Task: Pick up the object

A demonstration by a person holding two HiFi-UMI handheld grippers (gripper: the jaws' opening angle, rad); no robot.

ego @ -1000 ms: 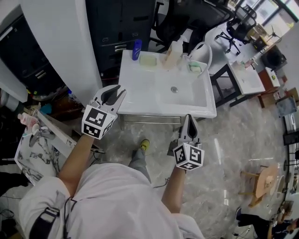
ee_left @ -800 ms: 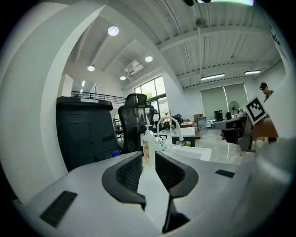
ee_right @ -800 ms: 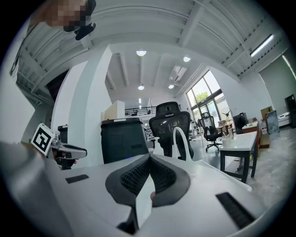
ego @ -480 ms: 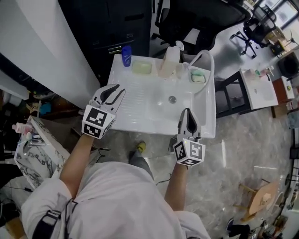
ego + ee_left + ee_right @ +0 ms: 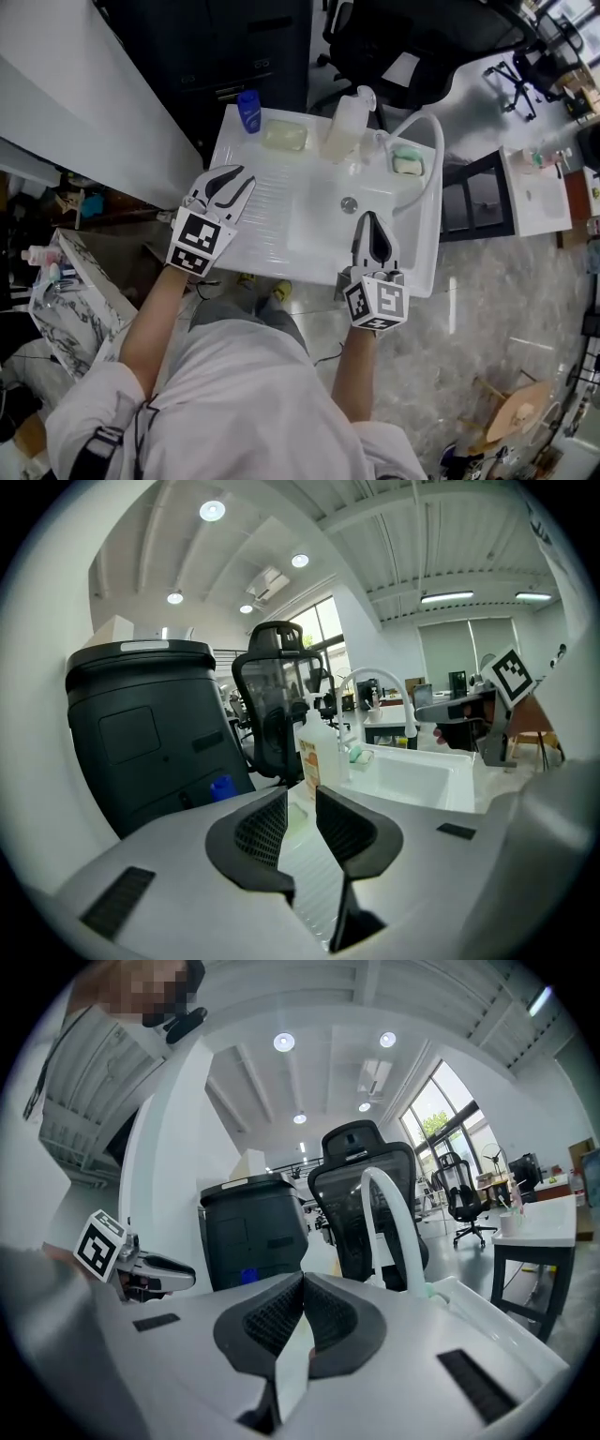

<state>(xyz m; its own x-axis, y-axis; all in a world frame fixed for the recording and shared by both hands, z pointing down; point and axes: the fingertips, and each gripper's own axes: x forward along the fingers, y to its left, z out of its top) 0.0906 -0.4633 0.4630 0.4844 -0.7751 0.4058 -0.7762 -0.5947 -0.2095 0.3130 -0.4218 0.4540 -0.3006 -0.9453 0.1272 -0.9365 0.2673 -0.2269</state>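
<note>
A white sink unit [image 5: 281,220] carries a blue bottle [image 5: 248,111], a pale green soap bar [image 5: 285,137], a white pump bottle [image 5: 344,126] and a green sponge [image 5: 407,164] beside the arched faucet [image 5: 424,141]. My left gripper [image 5: 234,178] hovers over the ribbed drainboard near the sink's left front; its jaws have just been opening and nothing is between them [image 5: 300,799]. Over the basin's near edge, my right gripper [image 5: 370,218] has its jaw tips touching, empty [image 5: 302,1288]. The left gripper view shows the pump bottle [image 5: 319,757] and the blue cap [image 5: 221,787] ahead.
A black cabinet [image 5: 253,42] and a black office chair [image 5: 380,42] stand behind the sink. A white wall panel [image 5: 84,103] rises at the left, with a marble-patterned slab [image 5: 70,281] below it. A dark-framed table [image 5: 478,197] is to the right of the sink.
The sink has come closer as the person stepped toward it. Both grippers moved forward, from short of the front edge to over the sink top. The left jaws spread a little wider.
</note>
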